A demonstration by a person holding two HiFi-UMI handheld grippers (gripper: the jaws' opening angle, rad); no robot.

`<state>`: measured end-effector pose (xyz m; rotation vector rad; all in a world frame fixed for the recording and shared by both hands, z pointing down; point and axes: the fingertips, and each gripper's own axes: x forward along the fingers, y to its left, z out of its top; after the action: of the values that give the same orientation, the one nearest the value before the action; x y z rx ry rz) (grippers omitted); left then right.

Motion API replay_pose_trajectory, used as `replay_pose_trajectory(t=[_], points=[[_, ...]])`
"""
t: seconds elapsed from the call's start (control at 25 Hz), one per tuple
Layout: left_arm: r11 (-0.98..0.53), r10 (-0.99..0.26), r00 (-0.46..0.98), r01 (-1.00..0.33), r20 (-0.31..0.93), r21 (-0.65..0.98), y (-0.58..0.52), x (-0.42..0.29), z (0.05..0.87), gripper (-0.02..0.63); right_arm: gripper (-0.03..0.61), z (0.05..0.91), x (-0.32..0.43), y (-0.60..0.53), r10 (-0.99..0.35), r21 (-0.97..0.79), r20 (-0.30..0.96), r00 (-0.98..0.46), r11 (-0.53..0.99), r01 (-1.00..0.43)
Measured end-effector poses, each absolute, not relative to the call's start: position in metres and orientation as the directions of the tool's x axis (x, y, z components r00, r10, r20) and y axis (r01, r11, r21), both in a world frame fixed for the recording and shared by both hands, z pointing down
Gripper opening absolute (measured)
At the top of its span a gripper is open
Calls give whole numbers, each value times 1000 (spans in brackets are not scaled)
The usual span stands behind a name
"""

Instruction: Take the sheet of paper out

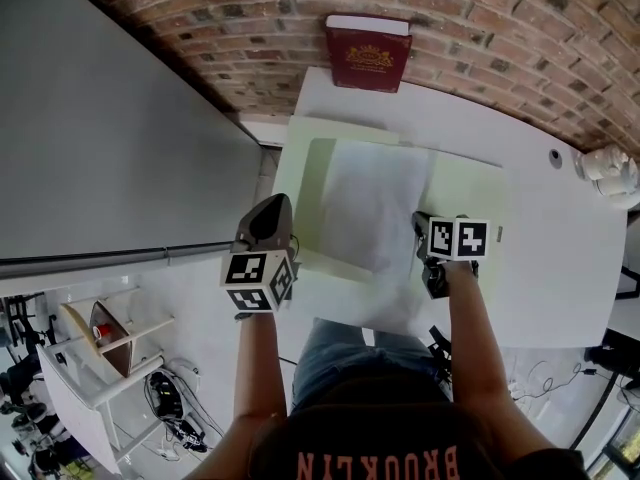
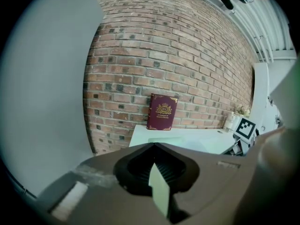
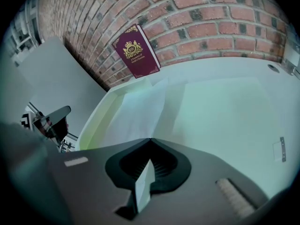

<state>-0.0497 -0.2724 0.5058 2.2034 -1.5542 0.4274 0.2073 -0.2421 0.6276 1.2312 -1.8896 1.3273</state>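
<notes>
A pale green folder (image 1: 465, 193) lies on the white table (image 1: 560, 268). A white sheet of paper (image 1: 370, 208) sticks out of it toward me, past the table's front edge. My left gripper (image 1: 282, 208) is off the table's left side, shut on a thin pale green edge of the folder (image 2: 159, 189). My right gripper (image 1: 422, 233) is at the sheet's right edge, shut on a white paper edge (image 3: 143, 186). In the right gripper view the sheet of paper (image 3: 136, 111) lies ahead inside the folder (image 3: 220, 107).
A dark red book (image 1: 367, 53) stands against the brick wall at the table's far edge. Some white objects (image 1: 605, 163) sit at the far right corner. A grey panel (image 1: 100, 138) runs along the left. Low shelves with clutter (image 1: 100, 338) stand on the floor.
</notes>
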Motion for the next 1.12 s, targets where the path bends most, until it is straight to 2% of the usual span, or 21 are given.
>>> replay_pose_trajectory(t=[1.12], points=[[-358,-809,383,-923,446,143,-245,57,500,0,2,612,312,-209,-450,-455,778,-439,78,-887]])
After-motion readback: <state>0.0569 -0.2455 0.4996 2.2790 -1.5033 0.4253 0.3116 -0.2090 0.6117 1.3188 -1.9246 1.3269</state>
